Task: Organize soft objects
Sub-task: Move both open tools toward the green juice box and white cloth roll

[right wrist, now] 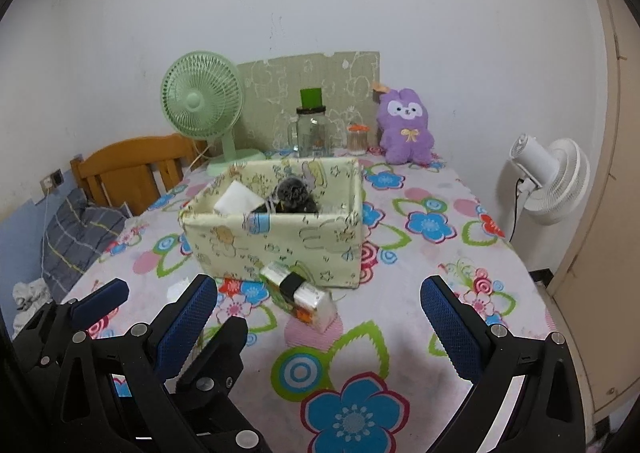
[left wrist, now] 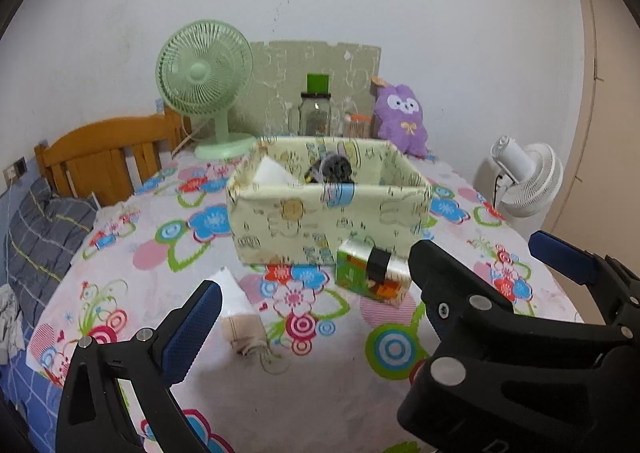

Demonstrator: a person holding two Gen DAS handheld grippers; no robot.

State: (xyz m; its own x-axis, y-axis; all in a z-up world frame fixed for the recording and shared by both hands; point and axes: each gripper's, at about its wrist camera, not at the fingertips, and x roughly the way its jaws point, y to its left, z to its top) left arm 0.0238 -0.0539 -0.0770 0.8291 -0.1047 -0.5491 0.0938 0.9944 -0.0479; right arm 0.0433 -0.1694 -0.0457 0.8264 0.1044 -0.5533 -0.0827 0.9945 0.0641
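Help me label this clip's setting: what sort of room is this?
Most likely a bedroom. A wooden headboard stands by the wall with a plaid pillow beside it, and a purple plush toy sits on the flower-print sheet.

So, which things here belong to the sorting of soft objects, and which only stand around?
Job: fabric box, tissue pack, beige cloth, left tongs, right tongs.
Around: green fan, glass jar, purple plush, white fan.
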